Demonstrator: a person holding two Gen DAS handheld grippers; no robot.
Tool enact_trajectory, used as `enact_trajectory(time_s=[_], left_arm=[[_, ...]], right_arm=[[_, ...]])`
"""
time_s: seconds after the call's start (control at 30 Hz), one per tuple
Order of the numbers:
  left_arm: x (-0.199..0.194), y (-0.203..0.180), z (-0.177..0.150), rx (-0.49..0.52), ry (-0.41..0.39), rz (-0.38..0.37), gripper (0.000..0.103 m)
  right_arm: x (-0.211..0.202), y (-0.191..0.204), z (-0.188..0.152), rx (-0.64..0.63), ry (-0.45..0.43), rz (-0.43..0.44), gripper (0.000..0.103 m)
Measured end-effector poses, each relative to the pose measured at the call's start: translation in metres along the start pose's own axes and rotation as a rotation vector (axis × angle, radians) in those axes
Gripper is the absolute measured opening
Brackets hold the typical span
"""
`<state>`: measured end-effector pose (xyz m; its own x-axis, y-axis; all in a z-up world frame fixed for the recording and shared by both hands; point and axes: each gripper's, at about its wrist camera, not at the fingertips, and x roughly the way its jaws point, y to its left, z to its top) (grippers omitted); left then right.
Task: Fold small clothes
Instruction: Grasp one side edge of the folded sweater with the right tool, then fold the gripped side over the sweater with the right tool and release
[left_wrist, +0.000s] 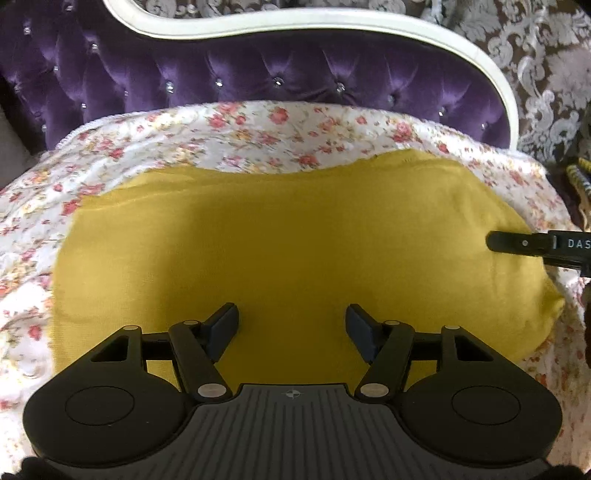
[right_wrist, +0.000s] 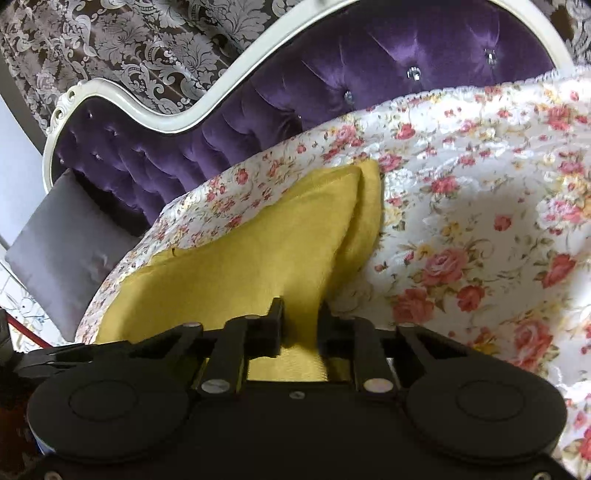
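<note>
The yellow cloth (left_wrist: 280, 243) lies flat on the flowery bedspread (left_wrist: 207, 133), in front of the purple headboard (left_wrist: 258, 74). It is soft and thin, so it will likely bend and droop when one part is lifted. It looks light too. It should not slip much, because it is a knit and the bedspread under it is bumpy. It will not break. The best place to take it is at an edge or a corner, where the fingers can pinch just the cloth and not the bedspread below.

The cloth is mustard yellow all over, with no picture on it. Its far edge, the one nearest the headboard, is a bit wavy. In the right wrist view it already seems doubled, since one layer lies on another at the end nearest the headboard, with a thin strip of the lower layer peeking out.

The right gripper (right_wrist: 299, 317) is at the cloth's right edge, the end farthest from the grey cushion (right_wrist: 62, 236). Its fingers are squeezed together on the yellow cloth, and a fold of it sits between them.

The left gripper (left_wrist: 291, 328) hangs over the near side of the cloth, away from the headboard. Its fingers are apart and hold nothing. I think this one should next go to the near edge and pinch there.
</note>
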<state>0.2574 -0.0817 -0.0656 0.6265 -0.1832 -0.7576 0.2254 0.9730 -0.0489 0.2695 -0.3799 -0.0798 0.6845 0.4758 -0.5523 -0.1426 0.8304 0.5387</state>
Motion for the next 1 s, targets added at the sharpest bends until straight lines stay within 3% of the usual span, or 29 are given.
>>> enact_trajectory(time_s=[0.23,0.47,0.73,1.0], left_arm=[[-0.027,0.036,0.001,-0.006,-0.054,0.022,0.063],[-0.048,0.088,-0.003,-0.084,-0.080,0.042,0.063],[-0.060,0.141,-0.016,-0.158,-0.084,0.060,0.063],[-0.069,0.168,-0.027,-0.181,-0.088,0.052,0.063]], right_arm=[[-0.001,0.046,0.011,-0.067,-0.021,-0.005,0.023],[0.022,0.105,0.017,-0.111,-0.010,0.039,0.022],[0.069,0.178,-0.008,-0.153,0.027,0.118,0.021],[0.110,0.226,-0.041,-0.217,0.080,0.127,0.021]])
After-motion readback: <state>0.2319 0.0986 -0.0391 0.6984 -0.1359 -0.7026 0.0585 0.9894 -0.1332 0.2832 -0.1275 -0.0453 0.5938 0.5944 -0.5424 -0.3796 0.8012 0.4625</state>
